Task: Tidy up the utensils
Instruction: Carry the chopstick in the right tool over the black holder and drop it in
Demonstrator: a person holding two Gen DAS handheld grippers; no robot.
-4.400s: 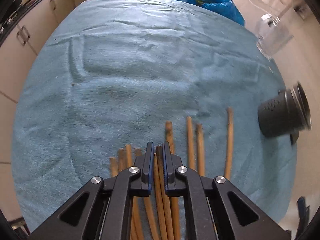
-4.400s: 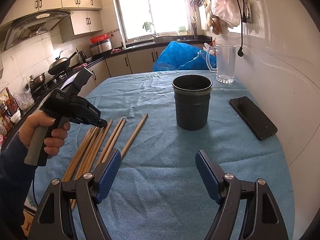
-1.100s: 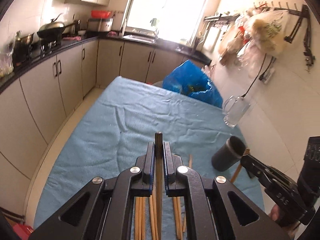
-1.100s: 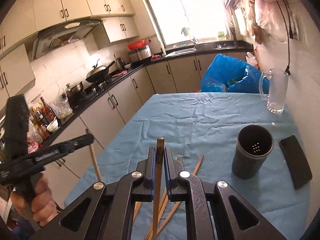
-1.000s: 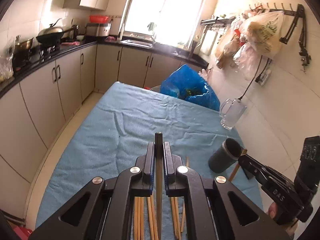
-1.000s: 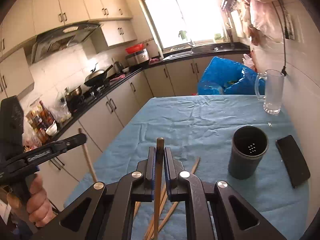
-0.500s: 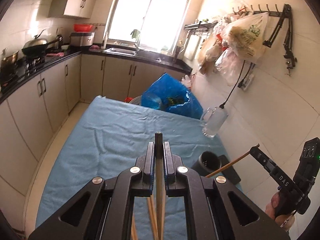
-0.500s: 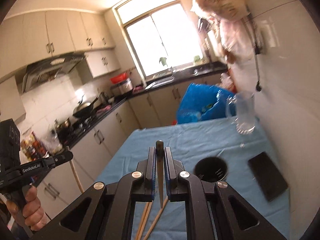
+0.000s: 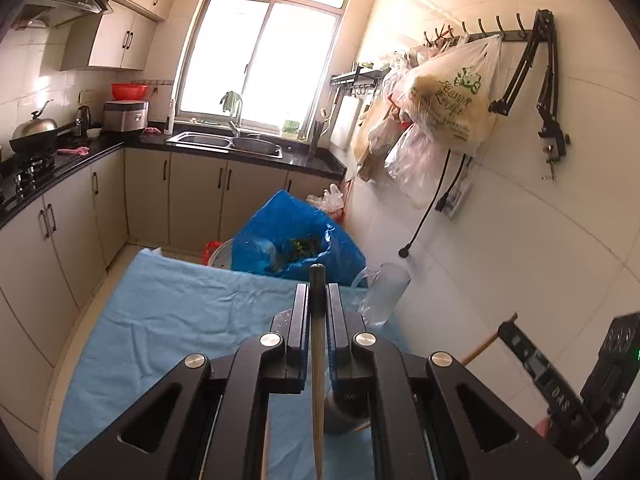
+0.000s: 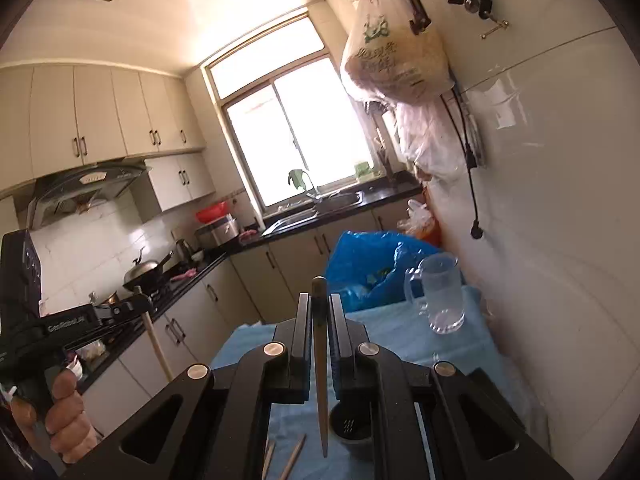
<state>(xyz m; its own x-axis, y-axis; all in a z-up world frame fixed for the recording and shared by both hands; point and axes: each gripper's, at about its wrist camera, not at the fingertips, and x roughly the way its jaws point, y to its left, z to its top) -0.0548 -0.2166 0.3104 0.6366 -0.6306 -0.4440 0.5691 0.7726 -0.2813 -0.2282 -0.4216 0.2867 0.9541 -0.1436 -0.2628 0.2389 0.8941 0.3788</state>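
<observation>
While each chopstick hangs tip-down from a pinch near its upper end, you have them set to drop endwise into the dark holder (image 10: 352, 430) below. Your right tongs (image 10: 320, 344) are pressed together on one chopstick (image 10: 321, 380), whose point hangs just left of the holder's mouth, slightly short of it by my reading. Your left tongs (image 9: 318, 332) clamp the other chopstick (image 9: 318, 392) the same way, with the holder mostly hidden behind the jaws. Spare chopsticks (image 10: 294, 458) lie on the blue-clothed surface (image 9: 180, 320) beside the holder. A clear jug (image 10: 440, 300) stands farther back near the wall, well apart, and a blue bag (image 9: 296, 246) sits past the far edge.
</observation>
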